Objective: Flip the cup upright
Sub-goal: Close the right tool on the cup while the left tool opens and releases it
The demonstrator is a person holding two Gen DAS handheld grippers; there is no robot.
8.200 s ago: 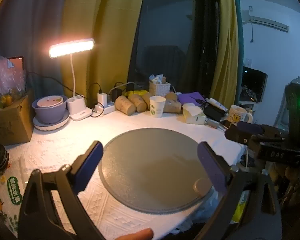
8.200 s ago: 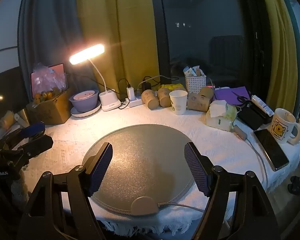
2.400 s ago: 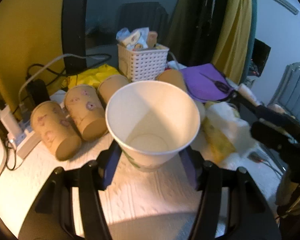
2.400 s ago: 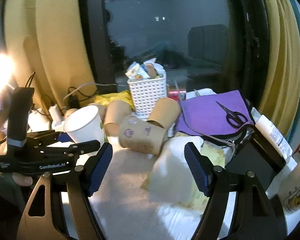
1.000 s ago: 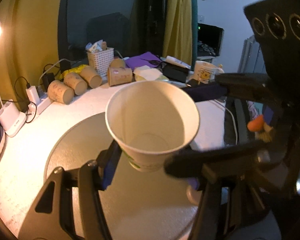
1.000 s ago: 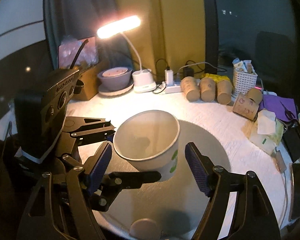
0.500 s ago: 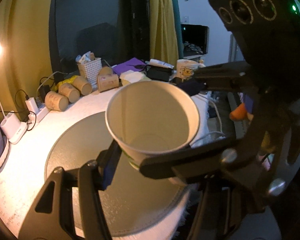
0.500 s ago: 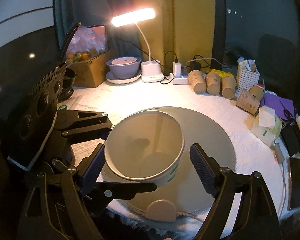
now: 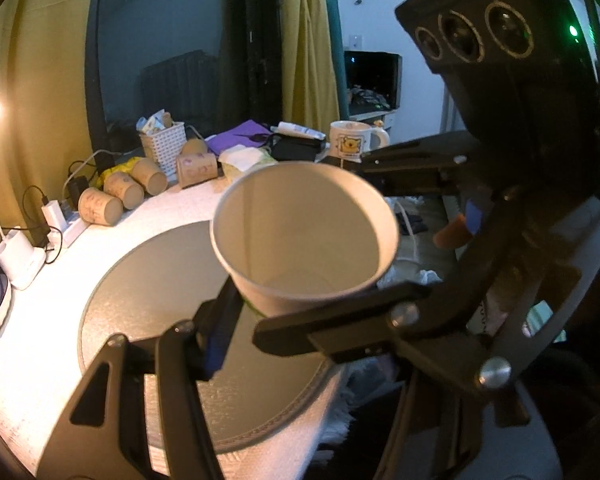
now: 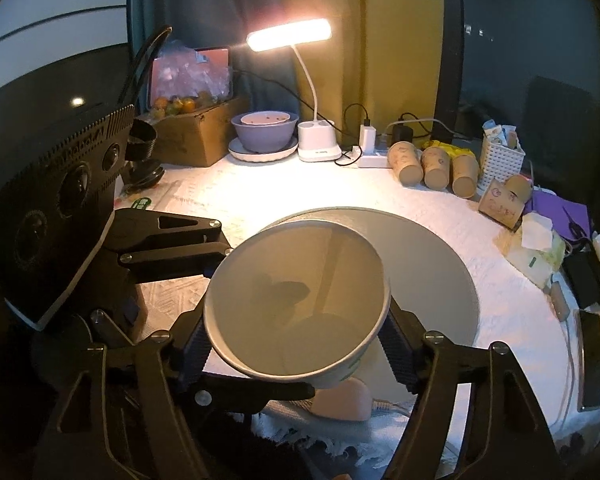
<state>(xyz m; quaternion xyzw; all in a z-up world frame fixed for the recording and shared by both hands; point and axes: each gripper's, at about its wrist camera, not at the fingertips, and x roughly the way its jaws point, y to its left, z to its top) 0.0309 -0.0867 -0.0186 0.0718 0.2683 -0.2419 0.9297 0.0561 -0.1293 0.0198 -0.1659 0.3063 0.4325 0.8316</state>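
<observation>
Cup [image 9: 304, 240] held mouth-up over the round grey mat [image 9: 148, 280], gripped at its base by the left gripper [image 9: 300, 312]. Right wrist view adds the right gripper [image 10: 296, 344], fingers flanking the cup, contact uncertain. Beyond the mat: kraft cups [image 10: 432, 168], basket [image 10: 500, 156], lamp [image 10: 290, 34].

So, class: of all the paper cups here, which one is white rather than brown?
The white paper cup held between the grippers, over the round mat. The brown cups lie tipped over by the power strip.
</observation>
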